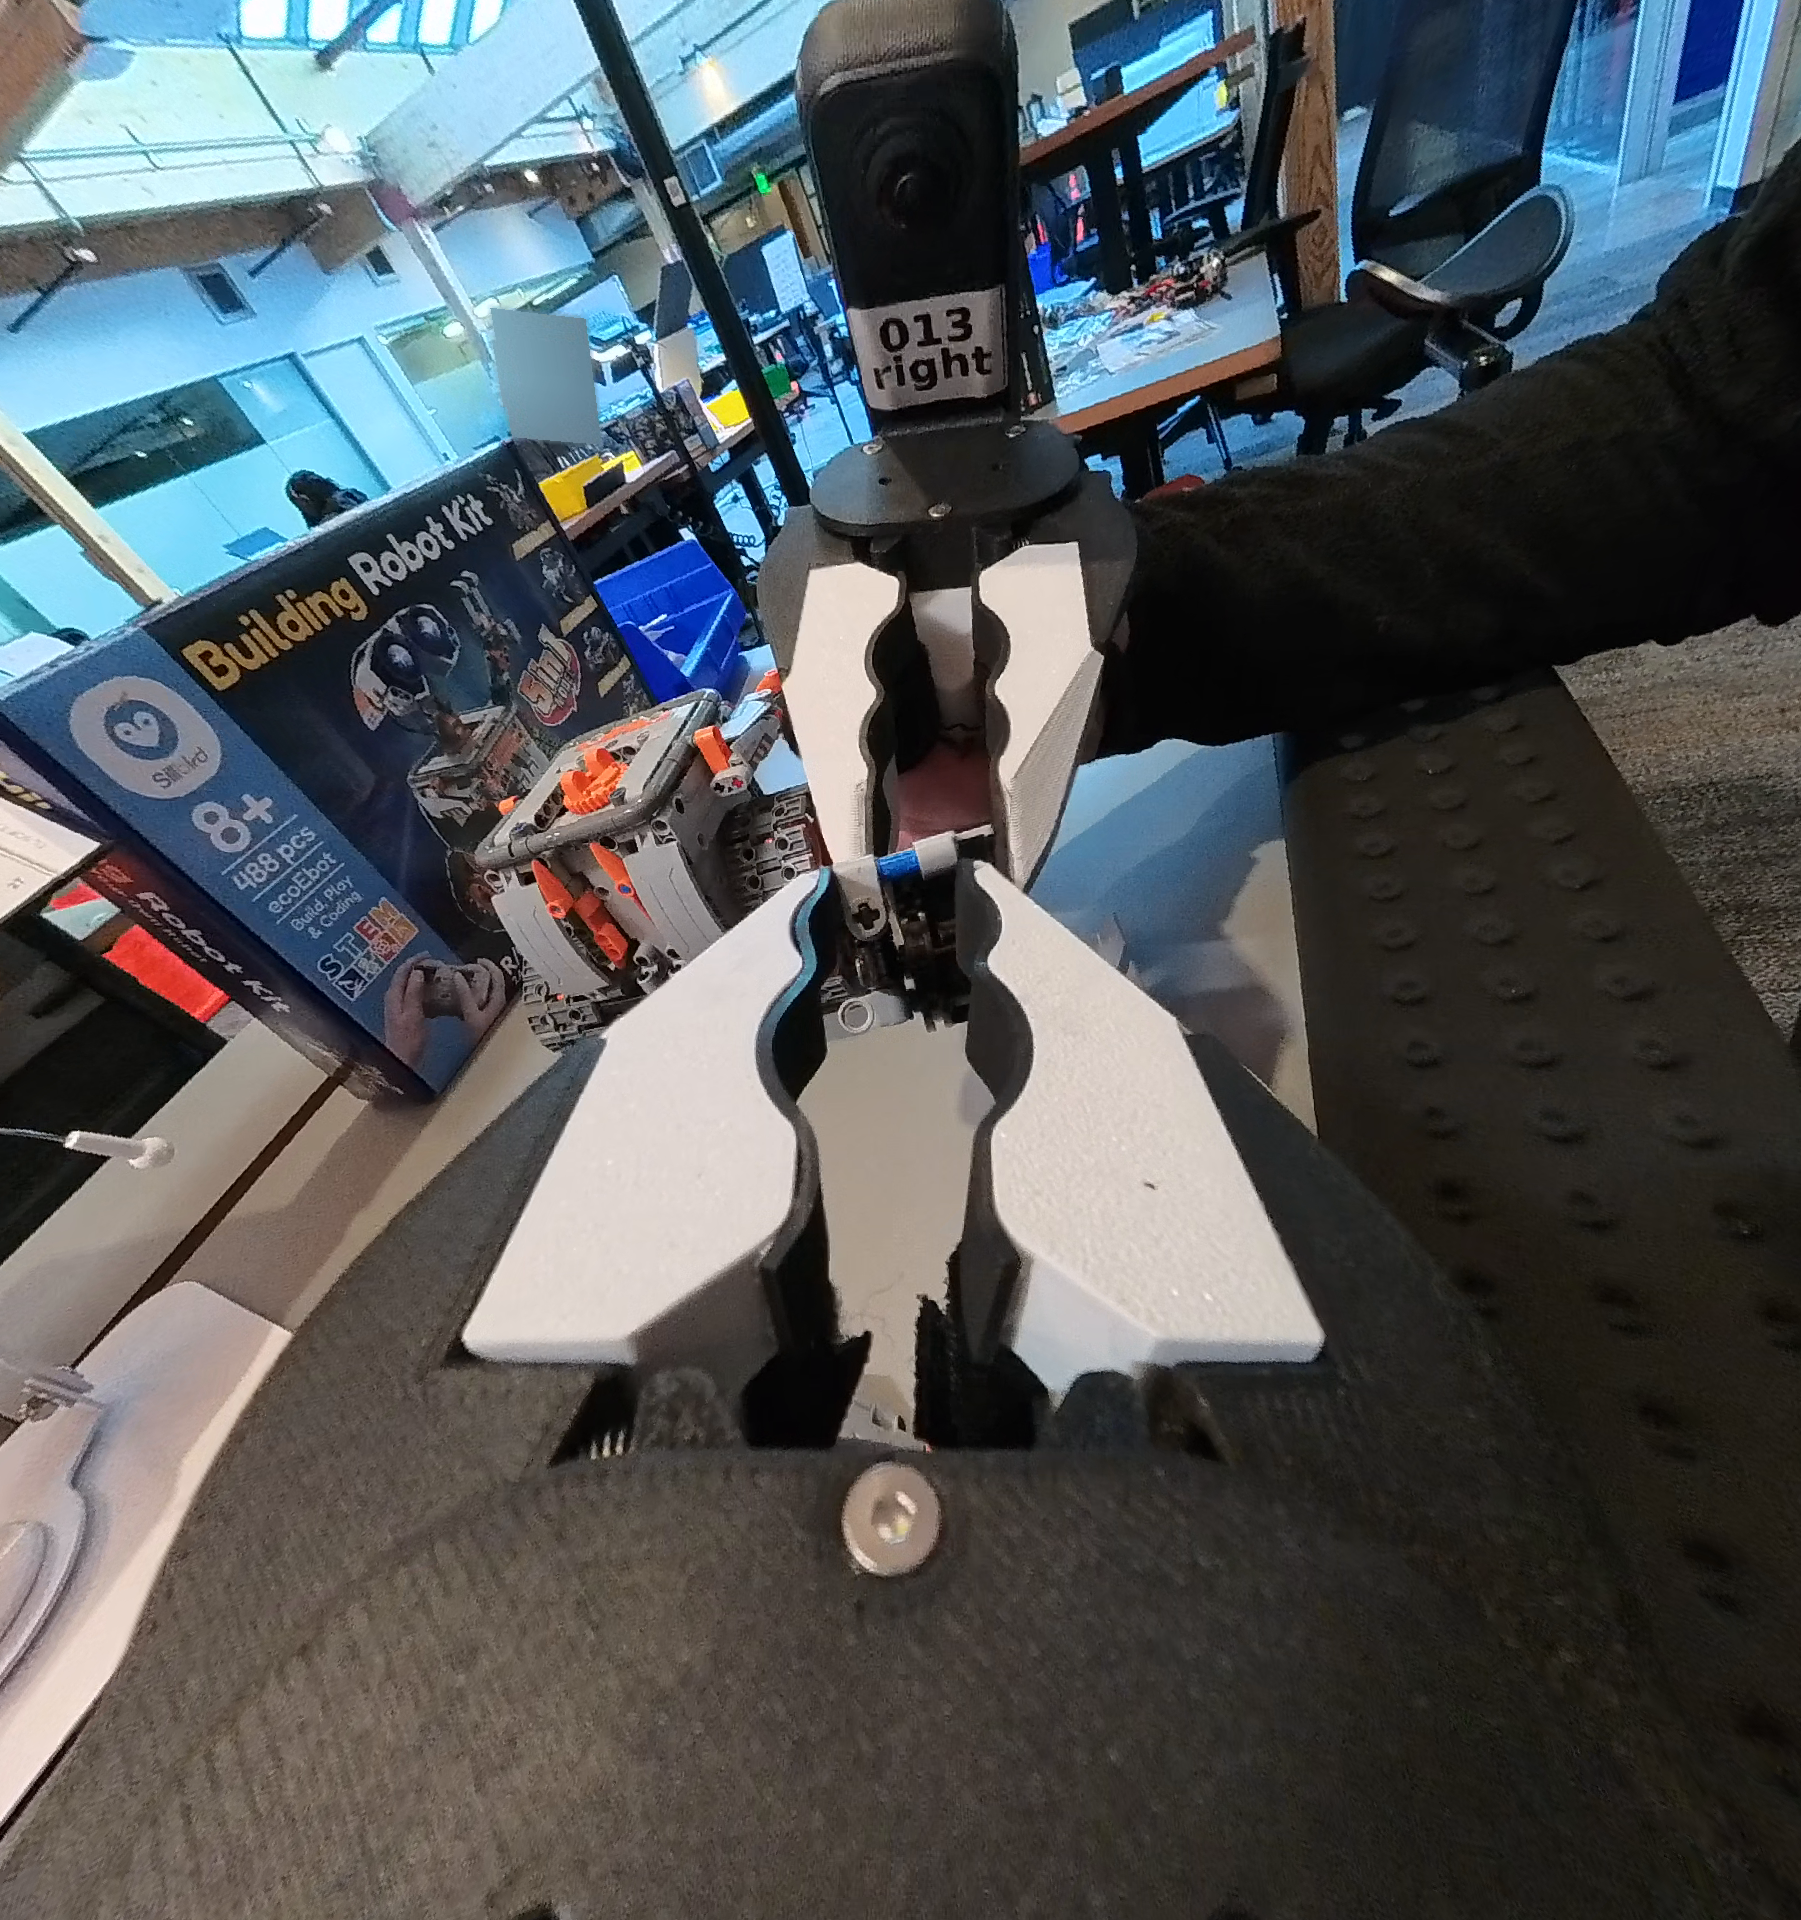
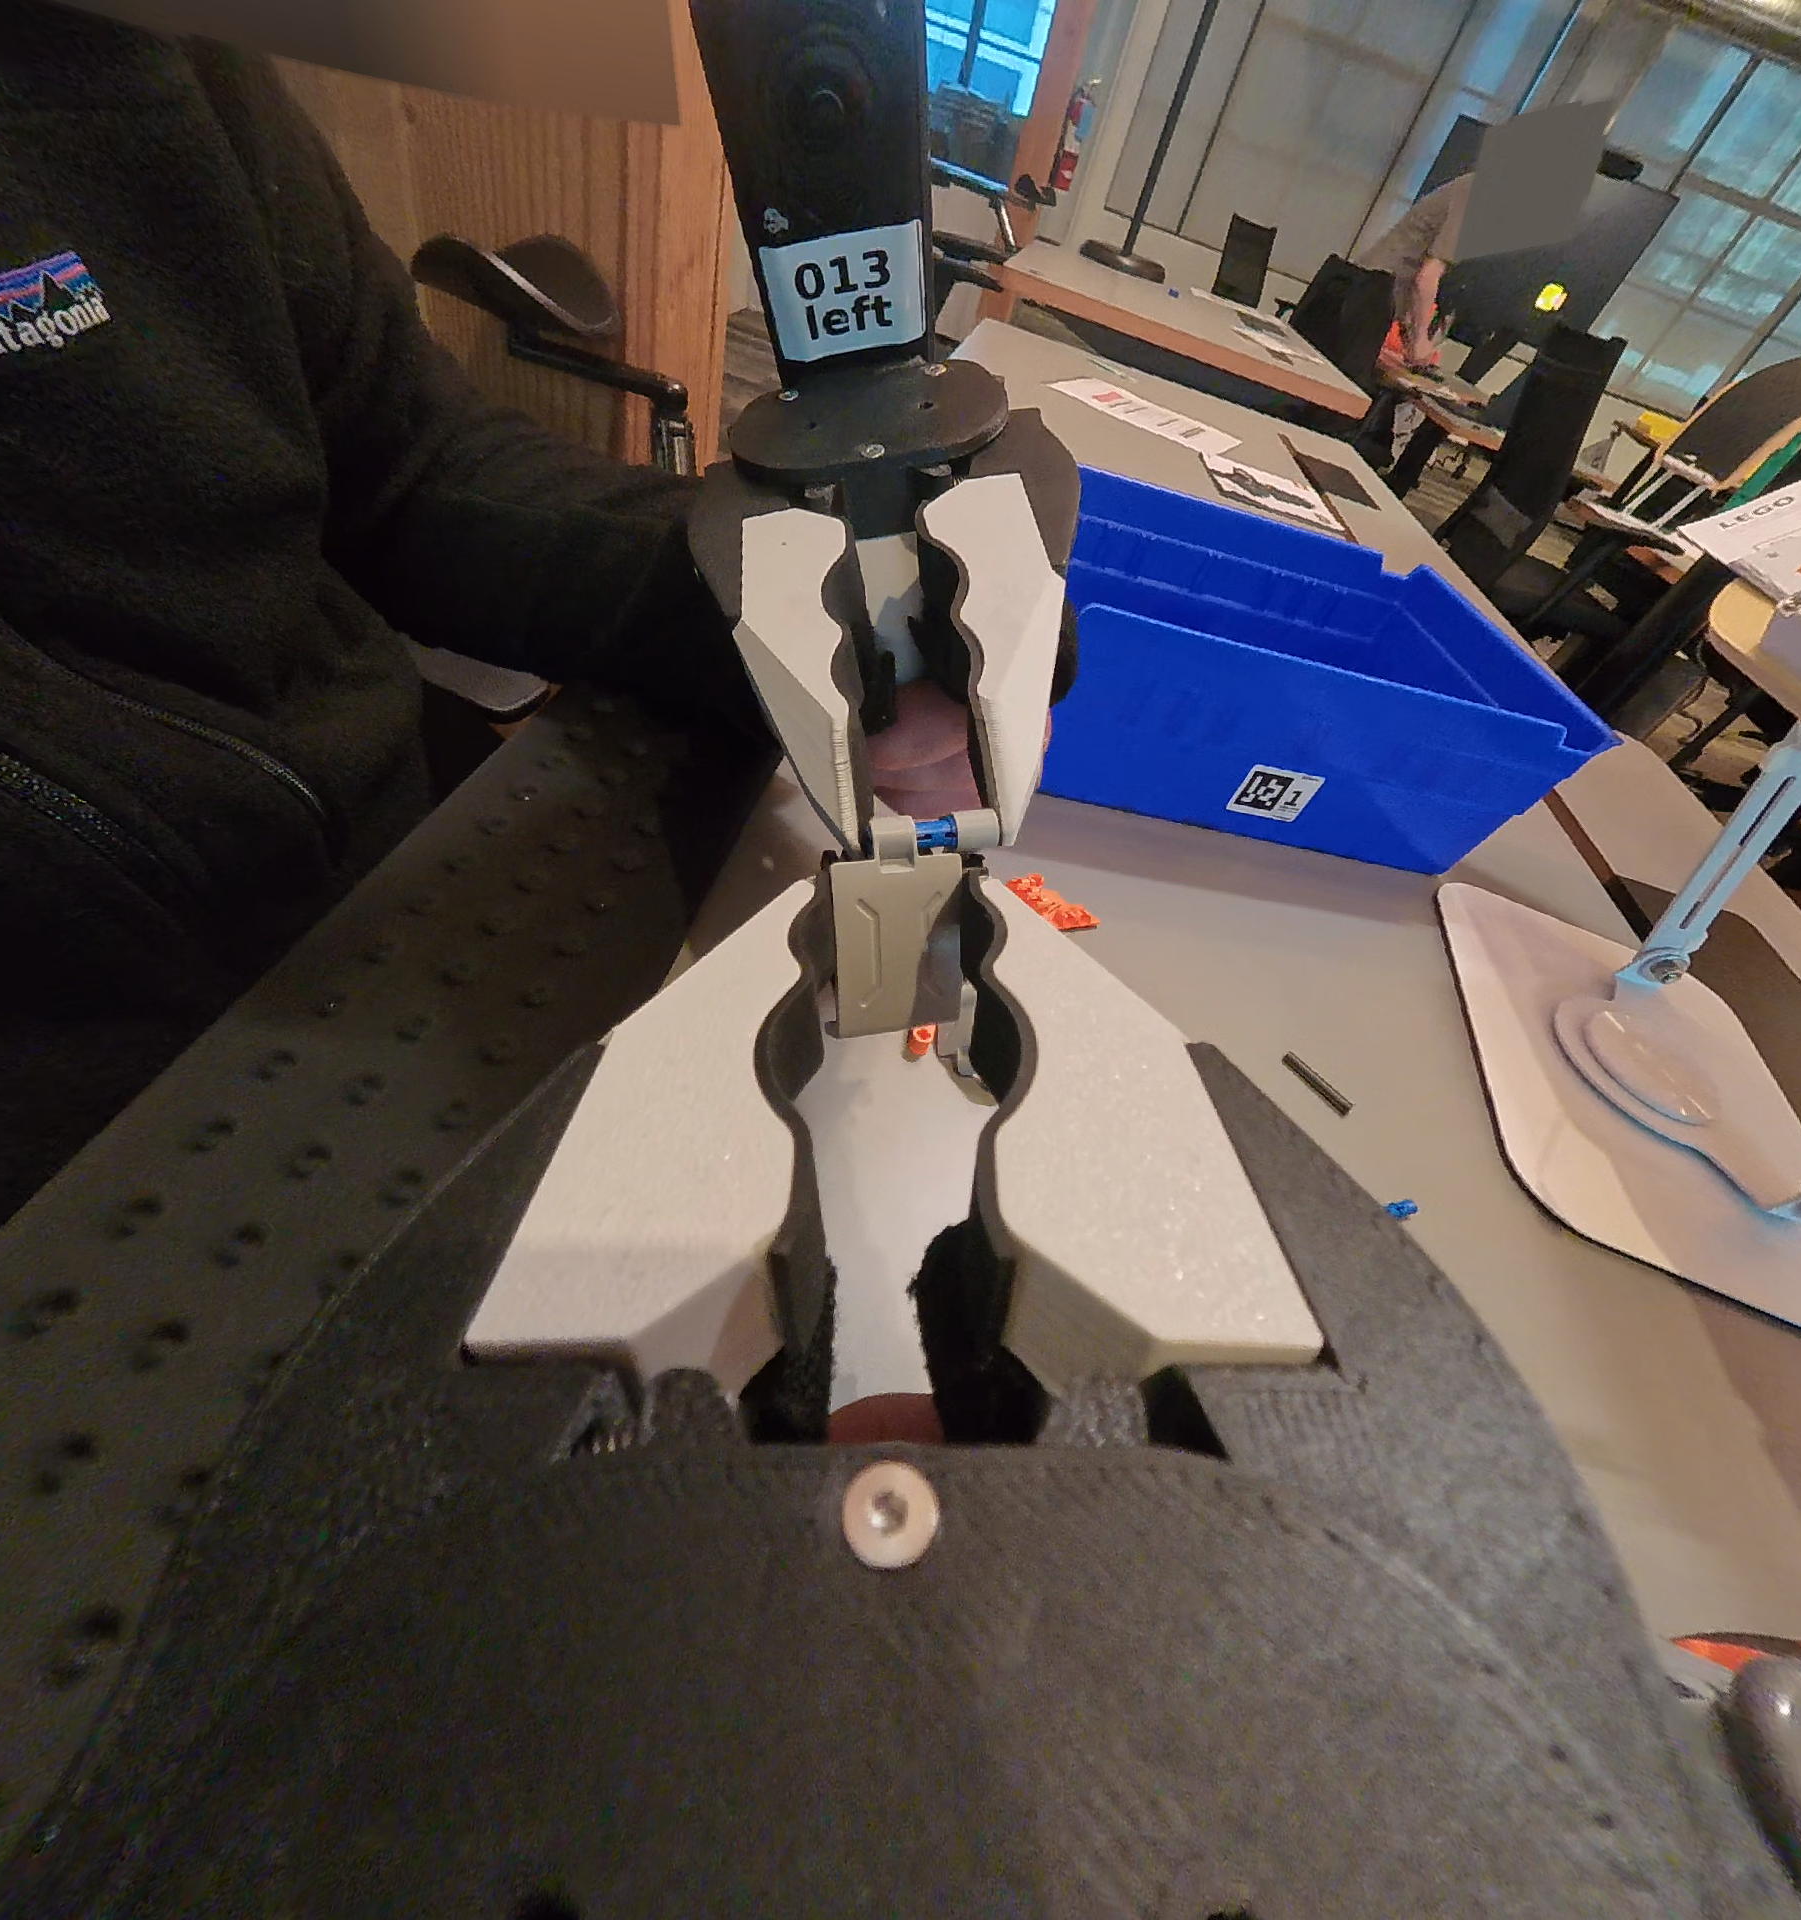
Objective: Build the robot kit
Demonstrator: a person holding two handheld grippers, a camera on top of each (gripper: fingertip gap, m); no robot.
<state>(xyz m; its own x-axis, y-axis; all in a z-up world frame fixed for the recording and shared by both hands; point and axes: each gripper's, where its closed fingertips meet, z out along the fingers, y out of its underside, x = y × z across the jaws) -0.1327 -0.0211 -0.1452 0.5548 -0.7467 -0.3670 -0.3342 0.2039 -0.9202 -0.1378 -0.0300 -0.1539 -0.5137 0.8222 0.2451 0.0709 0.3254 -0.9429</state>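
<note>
Two tools, blue bin (image 2: pixel 1291 717), kit box (image 1: pixel 283 821)

Two hand-held grippers are showing: left hand-held gripper (image 1: pixel 891 883), right hand-held gripper (image 2: pixel 891 883); one grey brick assembly (image 2: pixel 891 961) sitting between them; one blue bin (image 2: pixel 1291 707); one robot kit box (image 1: pixel 283 810); one partly built brick robot (image 1: pixel 626 862); one black pin (image 2: pixel 1317 1083) lying on one bench (image 2: pixel 1239 987).

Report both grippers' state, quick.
Left gripper: shut on the small grey and black brick-built assembly.
Right gripper: shut on the same assembly, over its flat grey plastic panel.
</note>
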